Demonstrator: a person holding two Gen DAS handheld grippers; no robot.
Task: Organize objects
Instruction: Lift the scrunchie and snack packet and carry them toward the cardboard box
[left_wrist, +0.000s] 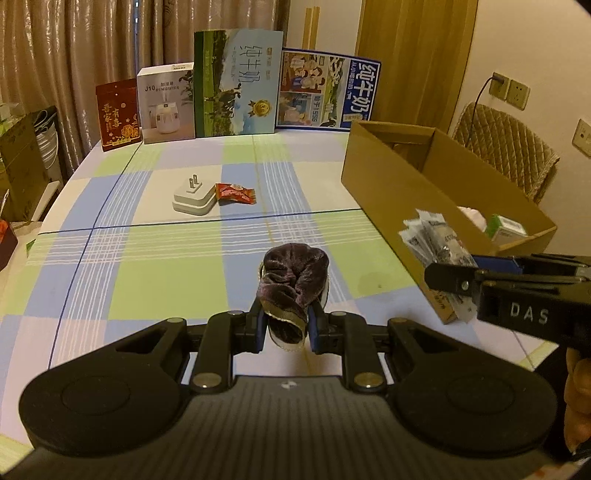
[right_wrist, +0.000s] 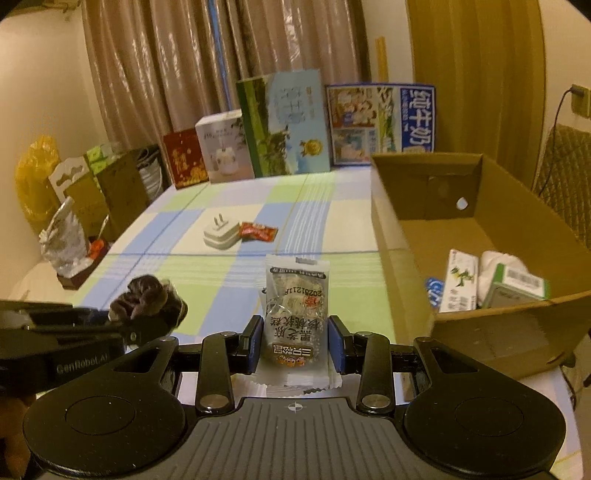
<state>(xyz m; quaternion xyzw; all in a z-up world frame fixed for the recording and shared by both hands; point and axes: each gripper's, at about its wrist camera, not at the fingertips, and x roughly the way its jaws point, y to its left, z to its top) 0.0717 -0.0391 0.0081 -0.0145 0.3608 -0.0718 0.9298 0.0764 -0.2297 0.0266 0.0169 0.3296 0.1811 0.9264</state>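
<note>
Left wrist view: the left tool (left_wrist: 284, 328) pinches a crumpled purple velvet scrunchie (left_wrist: 295, 280) above the near edge of the checked surface (left_wrist: 147, 277), with most of the fabric bulging free beyond the blue pads. Right wrist view: the right tool (right_wrist: 295, 345) is pressed onto a clear snack packet (right_wrist: 297, 306), held upright by its lower half, just beside the near left corner of the open cardboard box (right_wrist: 480, 332) that stands along the surface's right edge. Small cartons and a white bundle already lie in the box. Toward the middle of the surface, a white plug adapter (left_wrist: 194, 195) and a red candy wrapper (left_wrist: 236, 192) wait, touching or nearly so.

Risks, as judged from here: the slick packet could slide from the pads or catch the box's near wall if carried across too low. The soft scrunchie, gripped by one fold, may slip loose. The two tools hang close together, so converging on the box could make them collide.
</note>
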